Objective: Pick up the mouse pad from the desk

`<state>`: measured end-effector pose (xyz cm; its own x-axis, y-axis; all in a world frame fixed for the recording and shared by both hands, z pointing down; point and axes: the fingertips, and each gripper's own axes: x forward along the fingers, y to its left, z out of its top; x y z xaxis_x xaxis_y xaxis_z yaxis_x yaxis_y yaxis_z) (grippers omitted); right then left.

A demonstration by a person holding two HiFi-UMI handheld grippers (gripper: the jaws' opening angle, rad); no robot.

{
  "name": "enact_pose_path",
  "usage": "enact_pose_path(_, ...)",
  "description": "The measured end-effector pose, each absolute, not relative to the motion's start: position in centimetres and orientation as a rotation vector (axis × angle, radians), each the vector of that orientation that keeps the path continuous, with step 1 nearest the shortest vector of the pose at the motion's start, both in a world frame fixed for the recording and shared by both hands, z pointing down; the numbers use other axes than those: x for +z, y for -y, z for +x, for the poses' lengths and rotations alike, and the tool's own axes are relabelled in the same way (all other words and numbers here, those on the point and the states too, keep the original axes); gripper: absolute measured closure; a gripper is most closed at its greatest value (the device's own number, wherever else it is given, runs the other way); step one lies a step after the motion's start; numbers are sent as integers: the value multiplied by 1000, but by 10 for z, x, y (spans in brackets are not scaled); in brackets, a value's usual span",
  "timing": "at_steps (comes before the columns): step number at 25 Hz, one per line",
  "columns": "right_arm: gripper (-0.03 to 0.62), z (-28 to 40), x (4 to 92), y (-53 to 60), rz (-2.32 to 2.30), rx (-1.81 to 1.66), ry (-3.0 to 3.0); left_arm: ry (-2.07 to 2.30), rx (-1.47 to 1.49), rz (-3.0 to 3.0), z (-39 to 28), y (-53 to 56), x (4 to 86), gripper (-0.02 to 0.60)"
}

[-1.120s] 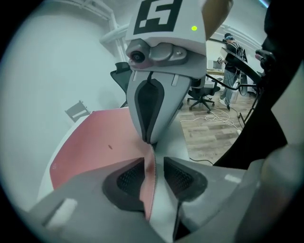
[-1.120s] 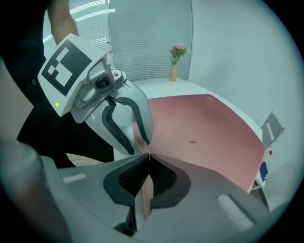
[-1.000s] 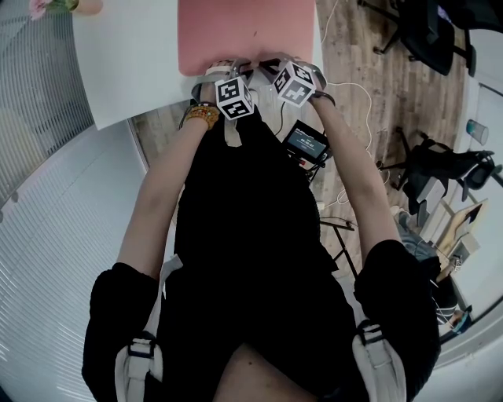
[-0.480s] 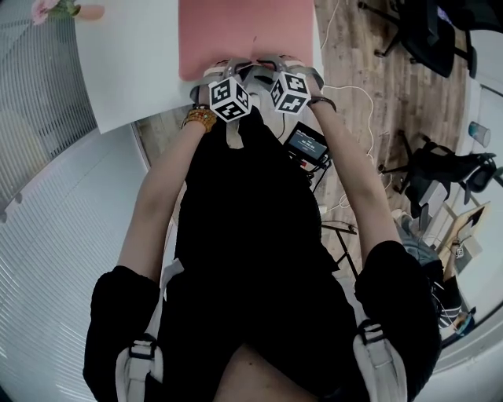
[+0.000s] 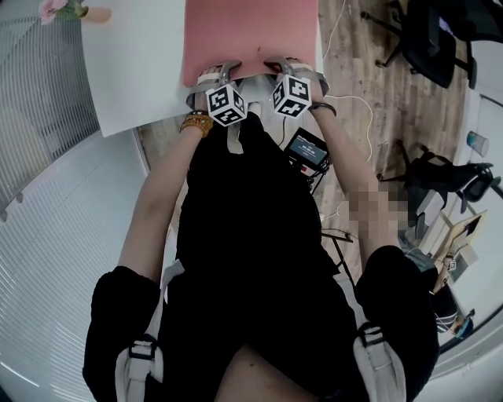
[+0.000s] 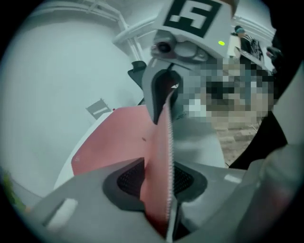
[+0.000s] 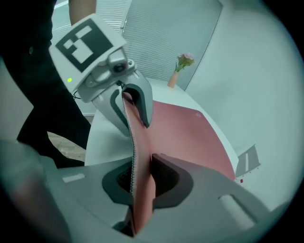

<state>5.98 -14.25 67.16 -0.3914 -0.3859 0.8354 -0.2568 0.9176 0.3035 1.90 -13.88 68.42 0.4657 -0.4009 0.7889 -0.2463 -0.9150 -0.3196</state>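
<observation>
A pink mouse pad (image 5: pixel 247 35) lies on the white desk (image 5: pixel 134 71), its near edge at the desk's front. My left gripper (image 5: pixel 214 77) is shut on that near edge at the left, and the pad's stitched rim (image 6: pixel 161 166) runs between its jaws. My right gripper (image 5: pixel 289 72) is shut on the same edge further right, with the pink sheet (image 7: pixel 140 180) pinched between its jaws. The near edge is lifted and curls up between the two grippers, while the far part of the pad (image 7: pixel 190 128) still rests on the desk.
A small vase with pink flowers (image 5: pixel 67 9) stands at the desk's far left corner. A device with a lit screen (image 5: pixel 306 149) hangs below the desk edge by my body. Office chairs (image 5: pixel 428 39) and cables sit on the wooden floor to the right.
Both grippers have shifted slightly forward and closer along the pad's near edge, and that edge has lifted a little.
</observation>
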Motion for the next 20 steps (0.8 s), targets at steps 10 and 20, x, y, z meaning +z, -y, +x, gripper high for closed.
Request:
enact_pose_path(10, 427, 74, 696, 143, 486, -95, 1897, -659, -1408, -2585, 11, 154, 668, 532)
enact_pose_path(20, 424, 84, 702, 150, 490, -143, 1843, -699, -1441, -2710, 11, 174, 670, 539)
